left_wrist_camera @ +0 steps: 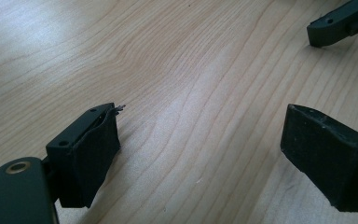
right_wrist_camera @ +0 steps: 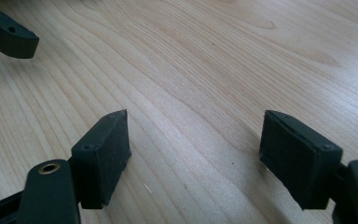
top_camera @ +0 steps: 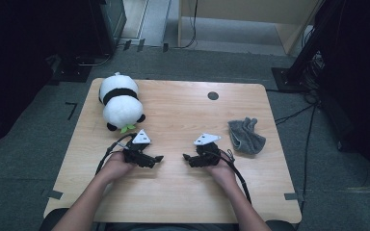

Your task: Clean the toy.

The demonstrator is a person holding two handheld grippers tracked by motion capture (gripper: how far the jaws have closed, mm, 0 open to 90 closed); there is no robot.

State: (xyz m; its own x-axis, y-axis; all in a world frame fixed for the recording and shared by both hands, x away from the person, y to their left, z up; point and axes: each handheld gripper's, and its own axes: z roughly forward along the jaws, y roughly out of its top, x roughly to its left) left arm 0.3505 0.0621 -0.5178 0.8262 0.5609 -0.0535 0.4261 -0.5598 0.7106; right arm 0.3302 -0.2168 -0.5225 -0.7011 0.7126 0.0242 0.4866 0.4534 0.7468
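Observation:
Both hands rest low on the wooden table (top_camera: 173, 183), facing each other near its front middle. My left gripper (top_camera: 158, 158) points right and stands open; its own view has the gripper (left_wrist_camera: 200, 140) over bare wood, nothing between the black pads (left_wrist_camera: 93, 158). My right gripper (top_camera: 186, 157) points left, also open, and its view shows the gripper (right_wrist_camera: 196, 140) with wood grain between the pads (right_wrist_camera: 298, 158). A jaw tip of the other gripper (left_wrist_camera: 338, 23) shows at the top right of the left gripper view, and one (right_wrist_camera: 9, 32) at the top left of the right gripper view.
A black-and-white panda plush (top_camera: 120, 102) lies at the table's back left. A crumpled grey cloth (top_camera: 245, 135) sits right of my right hand. A dark round hole (top_camera: 213, 95) marks the far middle. Cables trail from both grippers toward the front edge.

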